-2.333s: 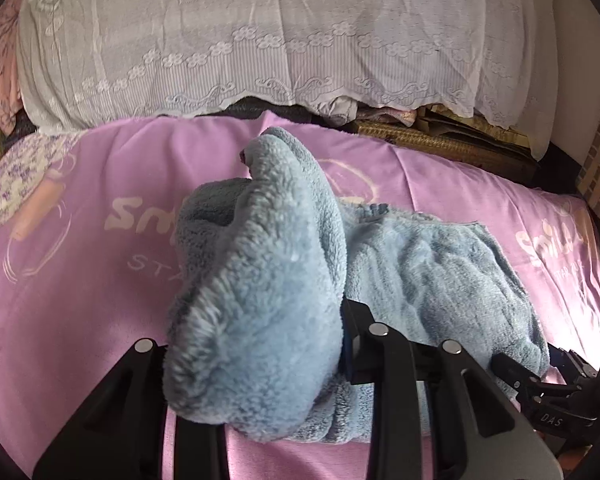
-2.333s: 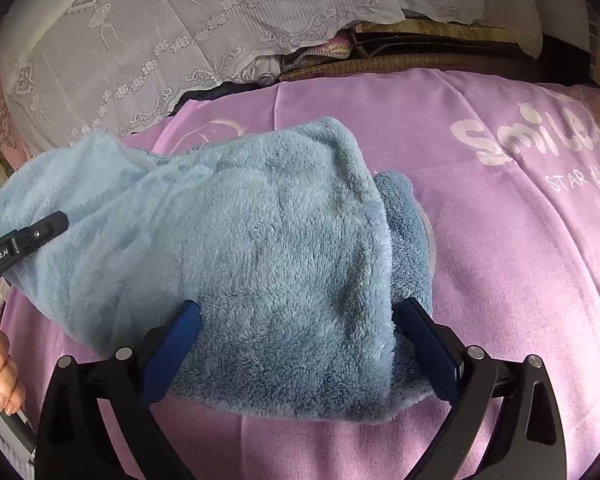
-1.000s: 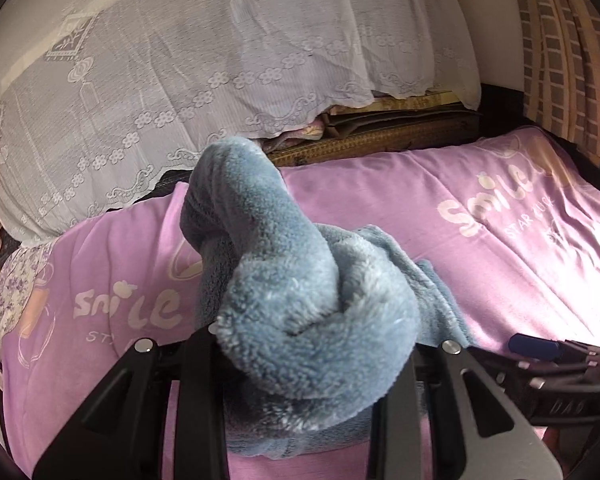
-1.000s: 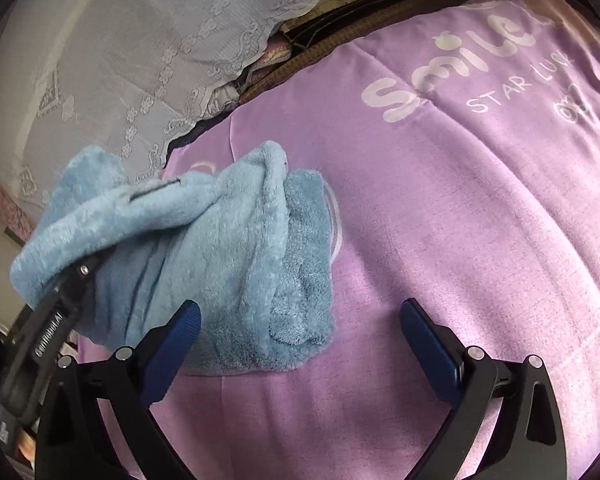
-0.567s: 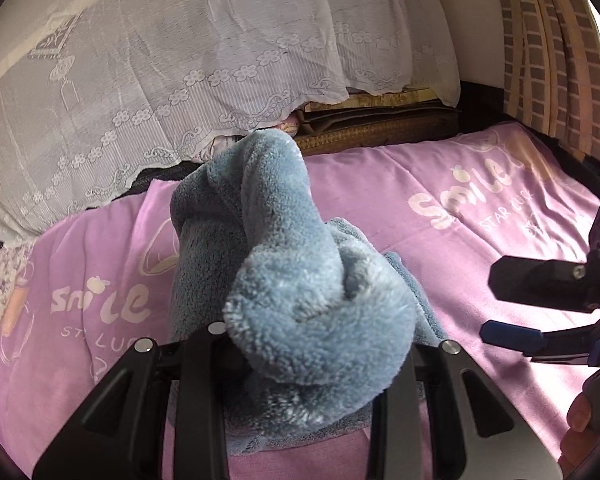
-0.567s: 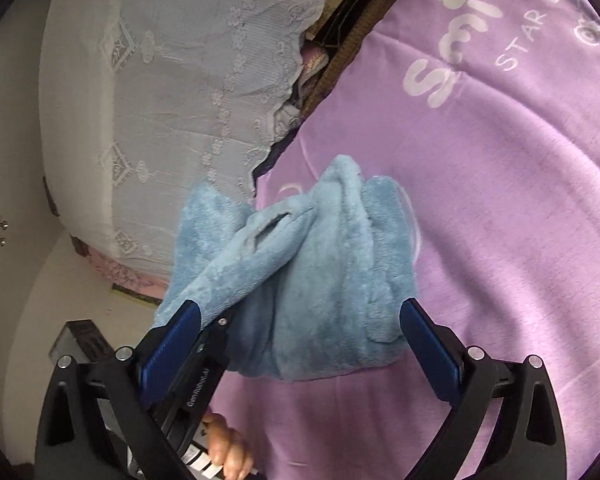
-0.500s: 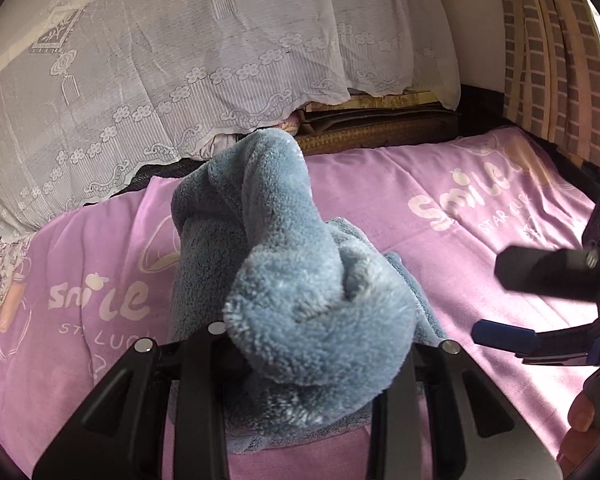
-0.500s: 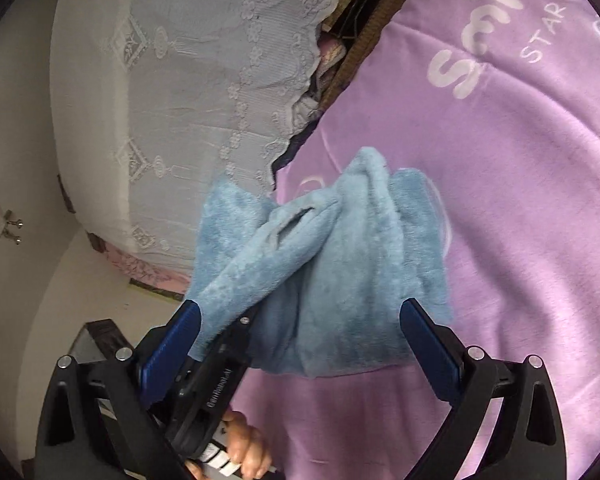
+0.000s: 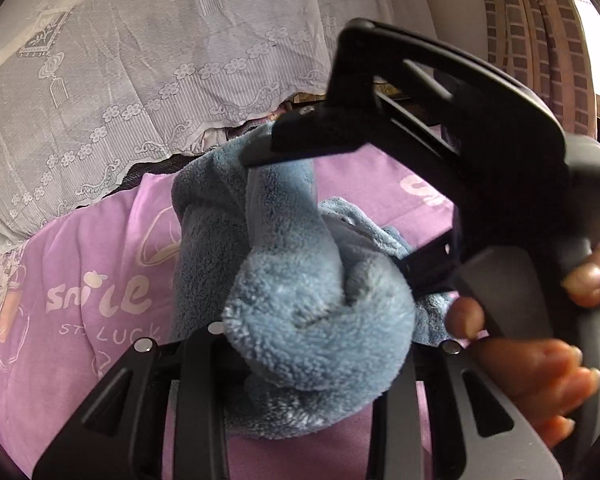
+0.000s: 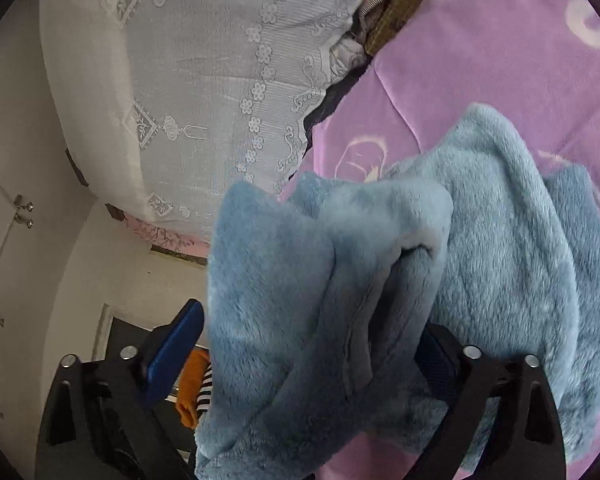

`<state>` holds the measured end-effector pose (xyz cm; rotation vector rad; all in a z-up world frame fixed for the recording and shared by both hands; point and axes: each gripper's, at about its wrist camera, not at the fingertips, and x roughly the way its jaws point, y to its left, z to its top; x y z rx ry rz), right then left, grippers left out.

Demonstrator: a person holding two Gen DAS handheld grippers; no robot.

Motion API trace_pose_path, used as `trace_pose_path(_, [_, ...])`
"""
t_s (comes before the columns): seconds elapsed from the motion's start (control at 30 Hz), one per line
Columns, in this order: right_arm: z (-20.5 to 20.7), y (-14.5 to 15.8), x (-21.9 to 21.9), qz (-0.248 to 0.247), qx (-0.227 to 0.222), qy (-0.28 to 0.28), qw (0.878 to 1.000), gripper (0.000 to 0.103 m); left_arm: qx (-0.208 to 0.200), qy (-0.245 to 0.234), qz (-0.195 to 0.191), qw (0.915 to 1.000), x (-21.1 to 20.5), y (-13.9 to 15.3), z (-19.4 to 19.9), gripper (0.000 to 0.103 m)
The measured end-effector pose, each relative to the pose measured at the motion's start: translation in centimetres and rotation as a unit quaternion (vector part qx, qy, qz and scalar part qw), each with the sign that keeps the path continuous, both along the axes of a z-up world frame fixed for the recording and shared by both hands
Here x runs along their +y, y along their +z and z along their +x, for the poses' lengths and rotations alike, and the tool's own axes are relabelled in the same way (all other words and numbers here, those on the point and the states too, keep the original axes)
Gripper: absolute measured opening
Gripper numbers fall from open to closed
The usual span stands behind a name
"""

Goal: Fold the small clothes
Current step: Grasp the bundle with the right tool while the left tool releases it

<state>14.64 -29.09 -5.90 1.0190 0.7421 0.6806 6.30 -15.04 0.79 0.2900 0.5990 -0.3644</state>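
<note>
my left gripper (image 9: pixel 300 364) is clamped on a bunched fold of the fluffy blue-grey fleece garment (image 9: pixel 300 272), and the wad bulges up and over the black fingers (image 9: pixel 198 392) so that the tips are hidden in the pile. from that pinch the fleece garment runs away from me in a long roll, its long axis pointing toward the far edge of the purple bedsheet printed with white lettering (image 9: pixel 84 264), and the rest of it lies spread to the right on the sheet.

my right gripper (image 10: pixel 300 340) comes in across the roll. its jaws have just been closing but stand apart: the blue pad of one finger (image 10: pixel 176 344) shows a gap beside the cloth, and the other pad (image 10: pixel 436 356) lies against the fleece. the raised folds hang between the two fingers. in the left wrist view the black frame of that gripper crosses above the far end of the roll, and my right hand (image 9: pixel 540 364) wraps its handle at the right edge of the picture.

the garment sits in the middle of the bedsheet, part lifted, part resting. beyond the far edge of the bedsheet hangs a white lace cloth with flower trim (image 9: pixel 160 60). a striped brown curtain (image 9: pixel 540 32) stands at the far right corner. something orange and striped (image 10: pixel 198 388) shows low behind the right gripper; i cannot tell what it is.
</note>
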Motion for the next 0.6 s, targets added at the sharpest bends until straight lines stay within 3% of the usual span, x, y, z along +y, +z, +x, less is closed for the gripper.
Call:
trace_pose_path(0.03, [0.2, 0.6, -0.1, -0.017, -0.020, 0.001, 1.000, 0.066, 0.001, 0.000, -0.001, 1.0000, -0.1, 0.1, 0.1, 0.029])
trace_pose_path(0.07, [0.3, 1.3, -0.4, -0.034, -0.045, -0.001, 0.998, 0.056, 0.000, 0.001, -0.002, 1.0000, -0.3, 0.3, 0.3, 0.029])
trace_pose_path(0.17, [0.0, 2.7, -1.5, -0.076, -0.089, -0.022, 0.993, 0.042, 0.007, -0.004, -0.017, 0.9998, -1.0, 1.2, 1.2, 0.029])
trace_pose_path(0.3, [-0.2, 3.3, -3.8, -0.111, -0.115, -0.056, 0.985, 0.042, 0.009, -0.026, -0.019, 0.9994, -3.4, 0.7, 1.5, 0.032])
trace_pose_path(0.37, [0.5, 2.3, -4.7, -0.117, -0.095, -0.073, 0.986, 0.042, 0.009, -0.032, 0.000, 0.9994, -4.9, -0.8, 1.9, 0.038])
trace_pose_path(0.47, [1.6, -0.3, -6.0, -0.124, -0.049, -0.088, 0.987, 0.042, 0.016, -0.024, 0.022, 0.9994, -6.3, -3.2, 2.4, 0.039])
trace_pose_path(0.6, [2.3, -2.2, -6.4, -0.111, -0.023, -0.084, 0.990, 0.042, 0.008, -0.041, 0.029, 0.9987, -6.5, -3.9, 1.7, 0.050])
